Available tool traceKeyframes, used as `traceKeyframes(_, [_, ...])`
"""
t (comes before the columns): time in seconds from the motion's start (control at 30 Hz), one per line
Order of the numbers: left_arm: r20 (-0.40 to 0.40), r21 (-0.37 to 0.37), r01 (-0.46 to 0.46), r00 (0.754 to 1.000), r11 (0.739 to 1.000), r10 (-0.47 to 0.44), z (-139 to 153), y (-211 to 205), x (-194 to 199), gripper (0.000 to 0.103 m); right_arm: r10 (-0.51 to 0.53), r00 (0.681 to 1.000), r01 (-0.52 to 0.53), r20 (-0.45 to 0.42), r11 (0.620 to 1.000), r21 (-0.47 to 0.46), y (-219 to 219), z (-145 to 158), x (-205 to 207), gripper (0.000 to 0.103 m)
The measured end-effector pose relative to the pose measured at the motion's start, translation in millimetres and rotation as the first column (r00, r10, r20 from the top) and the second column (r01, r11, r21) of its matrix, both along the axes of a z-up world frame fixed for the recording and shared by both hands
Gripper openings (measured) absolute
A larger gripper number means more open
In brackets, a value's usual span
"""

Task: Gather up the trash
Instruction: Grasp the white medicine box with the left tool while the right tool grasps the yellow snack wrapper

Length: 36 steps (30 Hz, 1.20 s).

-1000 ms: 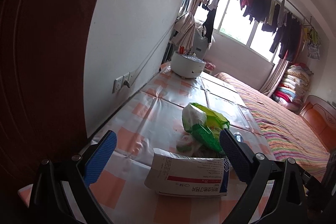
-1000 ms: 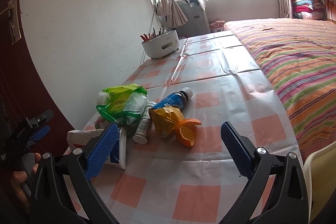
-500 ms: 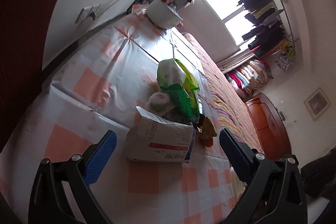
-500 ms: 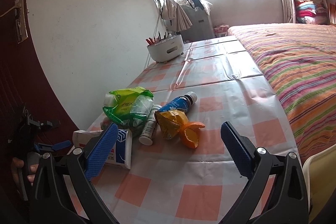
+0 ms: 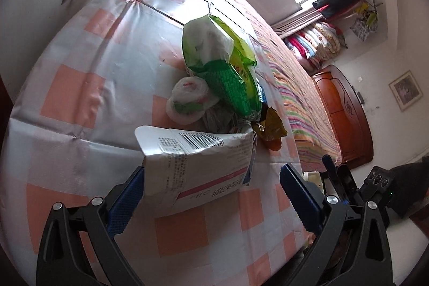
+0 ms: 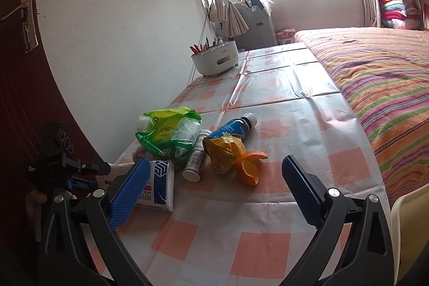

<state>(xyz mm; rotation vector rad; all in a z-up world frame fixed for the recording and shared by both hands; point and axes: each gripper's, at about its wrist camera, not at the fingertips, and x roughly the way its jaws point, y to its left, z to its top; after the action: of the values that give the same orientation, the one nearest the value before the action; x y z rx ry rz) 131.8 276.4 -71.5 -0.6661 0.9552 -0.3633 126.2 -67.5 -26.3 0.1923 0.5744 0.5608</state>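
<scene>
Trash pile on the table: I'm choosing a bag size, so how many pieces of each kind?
Boxes: 1
Green bags: 1
Yellow wrappers: 1
Orange peels: 1
Blue bottles: 1
White tubes: 1
Clear cups: 1
Total: 7

A table [image 6: 295, 205] under an orange-and-white checked cloth carries a huddle of litter at its near end, against the wall side. The green bag [image 6: 169, 133] is the landmark: a white carton [image 6: 158, 185] lies in front of it, a white tube [image 6: 195, 158] just to its right, touching. Beyond the tube lie a blue bottle [image 6: 232, 129], a yellow wrapper [image 6: 224, 152] and orange peel [image 6: 250, 165]. Behind the bag, perhaps a crumpled white bag [image 5: 189, 101]. Far past it stands a white tub [image 6: 214, 60]
</scene>
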Motion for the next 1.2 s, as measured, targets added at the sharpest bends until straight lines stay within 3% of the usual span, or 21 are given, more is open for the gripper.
traceKeyframes(0.27, [0.025,0.09,0.042,0.999,0.995,-0.044,0.8,-29.8,-1.1,0.095,-0.005,1.0,0.005,0.001,1.0,-0.007,2.2,-0.5,0.5,0.097])
traceKeyframes(0.6, [0.09,0.061,0.018,0.996,0.998,-0.024,-1.2,-37.1,-8.1,0.094,0.003,1.0,-0.002,0.027,0.999,-0.049,14.6,1.6,7.3,0.096])
traceKeyframes(0.7, [0.091,0.062,0.006,0.996,0.998,-0.012,-4.1,-39.7,-8.2,0.063,0.017,0.997,-0.01,0.069,0.994,-0.107,24.5,6.6,14.8,0.095])
traceKeyframes(0.77, [0.071,0.042,0.021,0.997,0.999,-0.024,-9.2,-40.7,-7.4,0.048,0.037,0.995,-0.023,0.088,0.989,-0.148,32.0,8.3,22.4,0.083])
traceKeyframes(0.87, [0.042,0.048,0.036,0.998,0.998,-0.039,-15.1,-45.5,-6.7,0.035,0.082,0.996,-0.071,0.048,0.979,-0.189,42.6,1.9,40.0,0.065])
traceKeyframes(0.97, [0.031,0.059,0.059,0.998,0.997,-0.06,-18.8,-51.8,-6.8,0.021,0.108,0.994,-0.11,-0.022,0.975,-0.193,49.5,-13.2,53.9,0.057])
traceKeyframes(1.07, [0.034,0.064,0.069,0.997,0.996,-0.071,-18.5,-54.5,-8.0,0.017,0.133,0.989,-0.145,-0.072,0.967,-0.21,59.8,-28.0,65.1,0.047])
traceKeyframes(1.2, [0.053,0.069,0.07,0.996,0.995,-0.074,-15.8,-58.7,-12.7,0.013,0.131,0.988,-0.148,-0.081,0.954,-0.26,71.6,-33.2,76.0,0.045])
